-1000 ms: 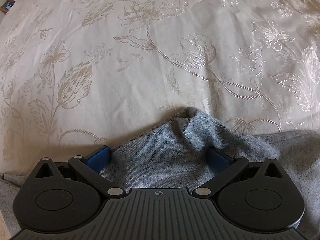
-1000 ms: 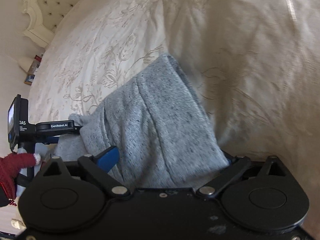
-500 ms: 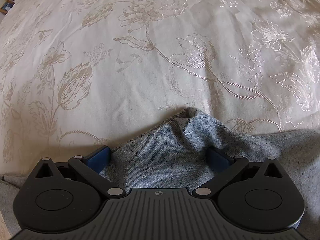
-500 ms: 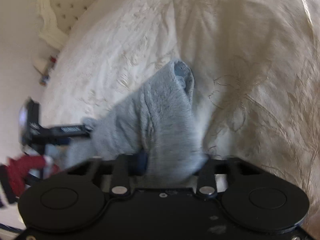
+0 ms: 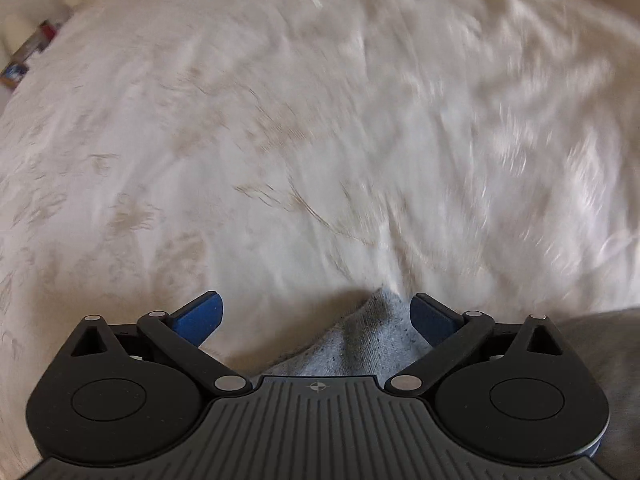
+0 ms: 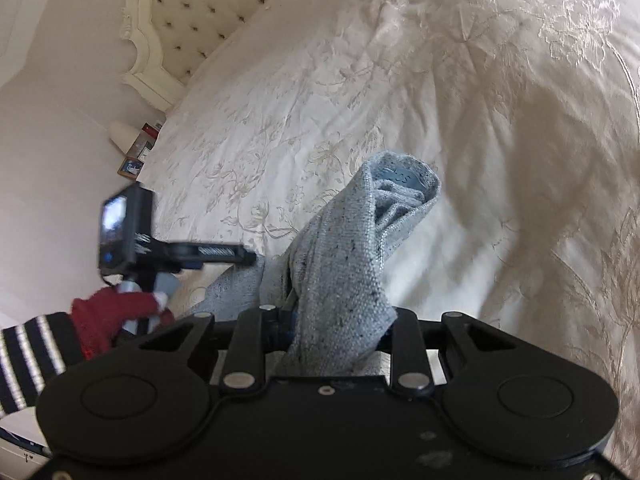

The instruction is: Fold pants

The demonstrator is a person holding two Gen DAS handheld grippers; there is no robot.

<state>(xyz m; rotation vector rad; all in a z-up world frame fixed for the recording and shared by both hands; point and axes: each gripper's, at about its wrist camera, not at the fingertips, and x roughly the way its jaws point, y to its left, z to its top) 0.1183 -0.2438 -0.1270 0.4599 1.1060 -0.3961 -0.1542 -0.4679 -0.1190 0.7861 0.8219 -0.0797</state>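
The grey flecked pants (image 6: 340, 264) are bunched in my right gripper (image 6: 340, 322), which is shut on them. A fold of the cloth stands up from the jaws, with a label showing in its open end, and the pads are hidden under it. In the left wrist view my left gripper (image 5: 316, 316) is open wide above the bed. A peak of the pants (image 5: 368, 336) lies between its blue pads, close to the right pad (image 5: 432, 320) and apart from the left one. The right wrist view shows the left gripper (image 6: 244, 257) side-on, level with the pants' far side.
A cream floral bedspread (image 5: 320, 120) covers the bed in both views. A tufted headboard (image 6: 200, 20) stands at the far end, with small items (image 6: 136, 148) beside it. A hand in a red glove (image 6: 116, 312) with a striped sleeve holds the left gripper.
My right gripper has gone from open around the pants to shut on them and has lifted the bunch. My left gripper has risen, still open; the cloth no longer reaches its left pad.
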